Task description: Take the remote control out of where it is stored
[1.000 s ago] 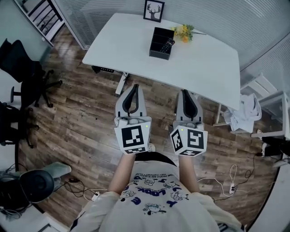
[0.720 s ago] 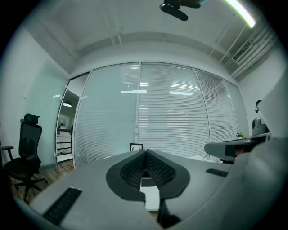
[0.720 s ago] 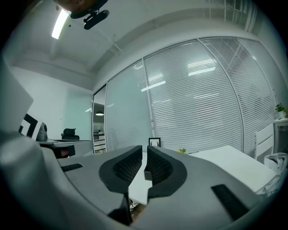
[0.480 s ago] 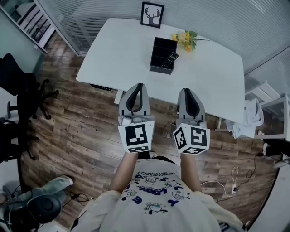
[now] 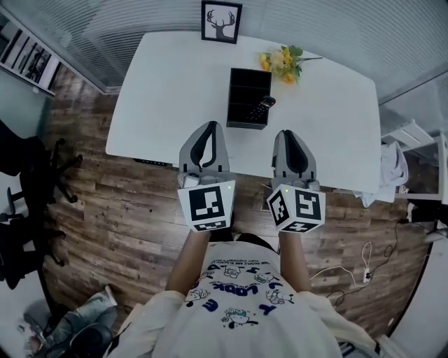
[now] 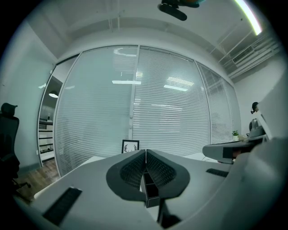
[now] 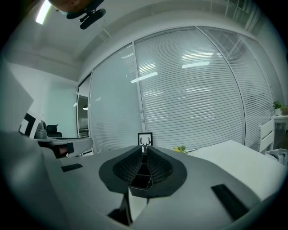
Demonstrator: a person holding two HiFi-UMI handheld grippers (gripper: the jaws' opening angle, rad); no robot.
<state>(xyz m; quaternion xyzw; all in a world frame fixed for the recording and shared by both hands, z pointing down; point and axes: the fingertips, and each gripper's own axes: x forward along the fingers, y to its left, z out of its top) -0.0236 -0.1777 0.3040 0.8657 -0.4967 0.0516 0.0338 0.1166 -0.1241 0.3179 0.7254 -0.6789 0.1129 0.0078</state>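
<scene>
A black compartment box (image 5: 248,98) stands on the white table (image 5: 161,91). The dark remote control (image 5: 261,108) leans out of its near right compartment. My left gripper (image 5: 208,126) and right gripper (image 5: 290,133) are held side by side over the table's near edge, both shut and empty, short of the box. In the left gripper view the jaws (image 6: 146,153) meet at the tips, with the box (image 6: 150,191) showing through the gap below. In the right gripper view the shut jaws (image 7: 145,152) point at the box (image 7: 139,179).
A framed deer picture (image 5: 221,22) and yellow flowers (image 5: 283,59) stand at the table's far edge, before a glass wall with blinds. Office chairs (image 5: 21,210) are on the left, a white chair with cloth (image 5: 392,168) on the right, and cables (image 5: 364,259) on the wooden floor.
The table has come closer in the head view. Both grippers have moved forward together from over the floor to over the table's near edge. Both stay shut.
</scene>
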